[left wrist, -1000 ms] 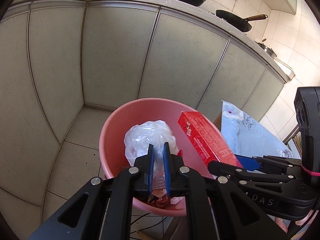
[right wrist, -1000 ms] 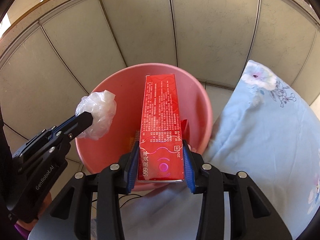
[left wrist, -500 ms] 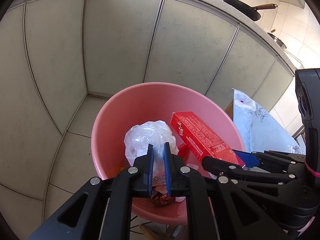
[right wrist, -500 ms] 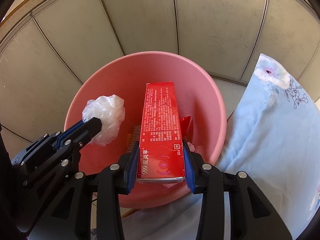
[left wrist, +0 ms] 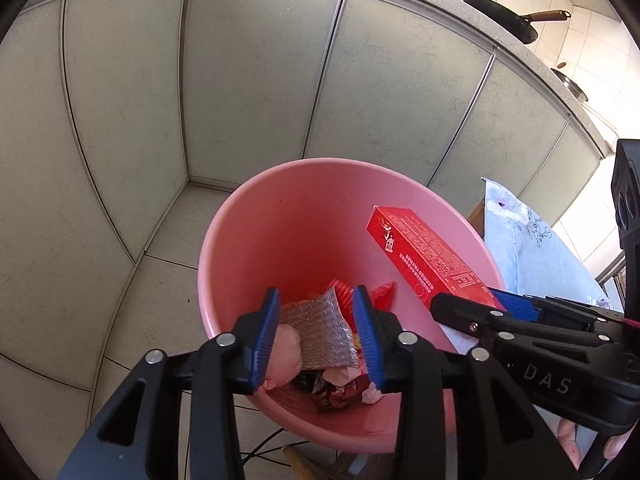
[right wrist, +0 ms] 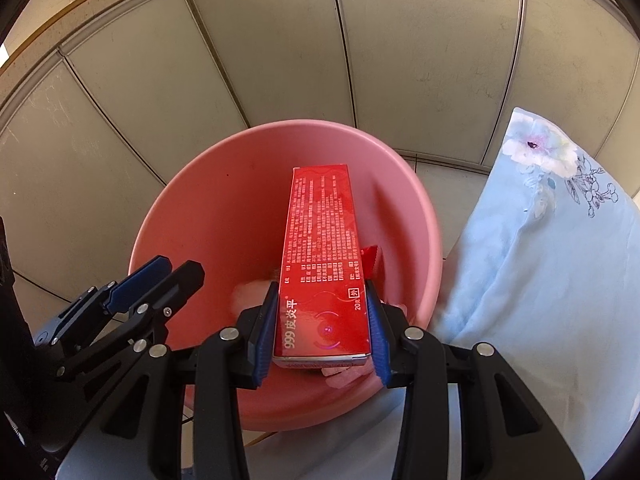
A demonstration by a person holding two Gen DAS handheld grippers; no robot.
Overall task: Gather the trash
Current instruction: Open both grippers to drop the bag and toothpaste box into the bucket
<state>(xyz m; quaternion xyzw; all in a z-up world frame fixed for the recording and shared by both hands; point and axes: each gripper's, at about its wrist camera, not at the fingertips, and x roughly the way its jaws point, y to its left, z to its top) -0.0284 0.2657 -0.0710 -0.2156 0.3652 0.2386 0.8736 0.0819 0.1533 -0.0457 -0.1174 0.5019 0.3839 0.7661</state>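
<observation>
A pink bin (left wrist: 320, 164) (right wrist: 304, 124) stands on the tiled floor and holds several wrappers. My left gripper (left wrist: 316, 300) (right wrist: 160, 276) hovers over its near rim with its jaws opening and nothing between the pads. Below them lie a silvery wrapper (left wrist: 320, 332) and a pale crumpled plastic bag (left wrist: 286, 350), which is blurred in the right wrist view (right wrist: 250, 294). My right gripper (right wrist: 322, 290) (left wrist: 480, 300) is shut on the near end of a long red box (right wrist: 320, 240) (left wrist: 424, 256), which slants down into the bin.
Grey cabinet doors (left wrist: 256, 100) rise close behind the bin, with pans (left wrist: 504, 20) on the counter above. A light blue floral cloth (right wrist: 540, 260) (left wrist: 532, 248) lies along the bin's right side. A cable (left wrist: 264, 444) runs on the floor tiles under the bin.
The left jaws have spread apart and the plastic bag they pinched has dropped into the bin. The left gripper sank a little toward the bin. The right gripper still holds the red box.
</observation>
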